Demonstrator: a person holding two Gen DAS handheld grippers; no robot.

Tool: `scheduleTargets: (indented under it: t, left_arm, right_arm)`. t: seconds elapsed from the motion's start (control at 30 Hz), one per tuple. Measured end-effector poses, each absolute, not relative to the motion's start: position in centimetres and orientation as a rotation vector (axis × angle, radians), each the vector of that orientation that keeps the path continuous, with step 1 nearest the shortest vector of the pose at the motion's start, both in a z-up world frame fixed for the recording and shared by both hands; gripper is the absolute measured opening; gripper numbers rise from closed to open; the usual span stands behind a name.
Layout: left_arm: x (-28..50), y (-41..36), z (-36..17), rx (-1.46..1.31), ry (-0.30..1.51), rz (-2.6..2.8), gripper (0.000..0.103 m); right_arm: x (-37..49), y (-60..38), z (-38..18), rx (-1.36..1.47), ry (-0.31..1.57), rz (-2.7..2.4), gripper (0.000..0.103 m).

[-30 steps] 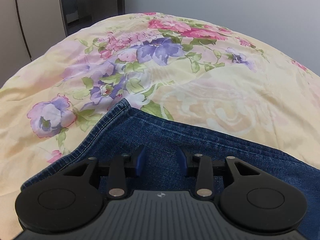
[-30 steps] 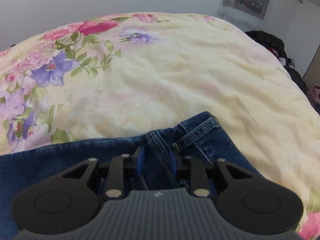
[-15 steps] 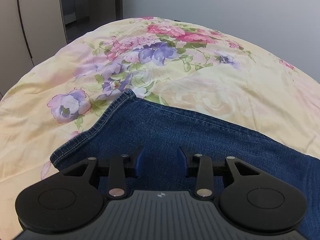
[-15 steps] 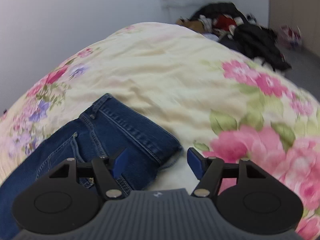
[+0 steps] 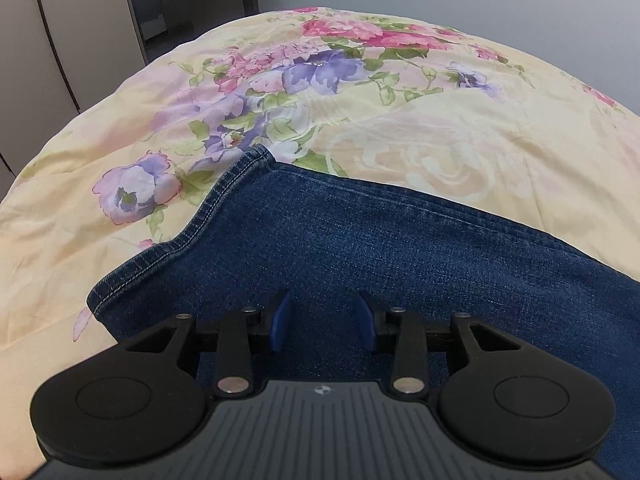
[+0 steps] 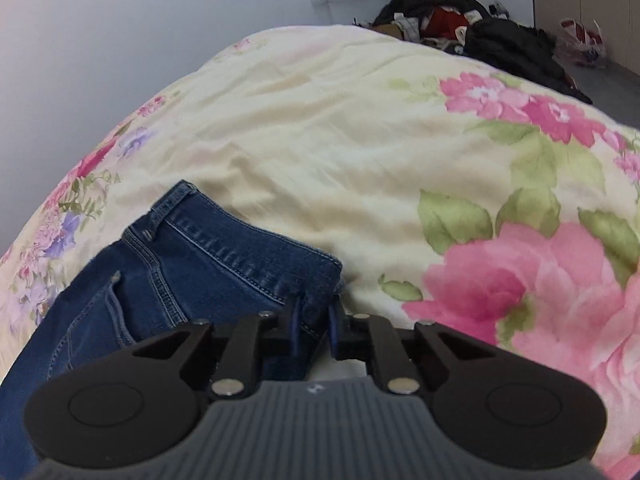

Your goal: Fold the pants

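The right gripper [image 6: 313, 322] has just been closing, and its blue pads now pinch the corner of the waistband [image 6: 256, 256] of the blue jeans [image 6: 168, 280], denim bunched between them. That corner is thick, with pale double stitching and a belt loop; to the claw's left the cloth runs off past a curved pocket seam. The jeans lie flat on a pale yellow floral duvet [image 6: 320, 152], soft and wrinkled, with a large pink rose just to the right of the claw. Far ahead, beyond the bed, a heap of dark clothes [image 6: 480, 32] sits on the floor.

The left gripper [image 5: 323, 322] hovers with its blue pads [image 5: 282, 320] parted over a leg of the same jeans [image 5: 400, 248]; the denim under them is smooth and finely grained, and I cannot tell whether the tips touch it. Ahead and to the left of this claw the stitched hem [image 5: 192, 236] ends in a corner, lying on purple and pink printed flowers. Beyond the duvet stand a plain grey wall and pale cupboard doors [image 5: 60, 40]. No writing is readable anywhere.
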State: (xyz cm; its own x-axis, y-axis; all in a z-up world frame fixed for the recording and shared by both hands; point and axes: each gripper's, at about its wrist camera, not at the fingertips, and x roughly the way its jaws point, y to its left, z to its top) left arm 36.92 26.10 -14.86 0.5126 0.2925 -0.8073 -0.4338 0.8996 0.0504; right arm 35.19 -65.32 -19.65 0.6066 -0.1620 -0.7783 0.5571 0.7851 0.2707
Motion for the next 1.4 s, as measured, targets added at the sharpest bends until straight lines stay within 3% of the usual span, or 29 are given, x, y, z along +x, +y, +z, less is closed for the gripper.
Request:
scheduleTargets:
  t: [0.13, 0.2, 0.27, 0.47, 0.73, 0.93, 1.03, 1.4]
  left_arm:
    - [36.4, 26.2, -13.5, -0.162, 0.911, 0.440, 0.045]
    - [35.2, 26.7, -12.3, -0.207, 0.866, 0.440, 0.045]
    - [33.4, 27.7, -11.0, -0.294, 0.811, 0.417, 0.051]
    - [28.0, 31.5, -9.6, -0.596, 0.689, 0.377, 0.061]
    - [23.8, 35.9, -12.8, -0.835, 0.657, 0.391, 0.066]
    - [24.3, 38.2, -16.3, -0.937, 0.659, 0.388, 0.066]
    - [25.3, 38.8, -17.1, -0.954, 0.647, 0.377, 0.066]
    - [28.7, 38.6, -17.4, -0.842, 0.679, 0.361, 0.034]
  right_arm:
    - [35.4, -64.4, -18.8, 0.441, 0.851, -0.427, 0.014]
    - [34.6, -64.2, -17.2, 0.419, 0.830, -0.449, 0.034]
    - [33.6, -63.5, -15.6, 0.370, 0.807, -0.439, 0.041]
    - [33.0, -58.4, -12.7, 0.301, 0.787, -0.315, 0.043]
    - [35.9, -46.0, -11.7, 0.137, 0.842, -0.048, 0.042]
    - [38.4, -37.1, -11.7, 0.047, 0.894, 0.124, 0.023]
    - [39.5, -32.8, -12.0, 0.010, 0.912, 0.196, 0.021]
    - [44.6, -17.6, -14.1, -0.113, 0.943, 0.421, 0.007]
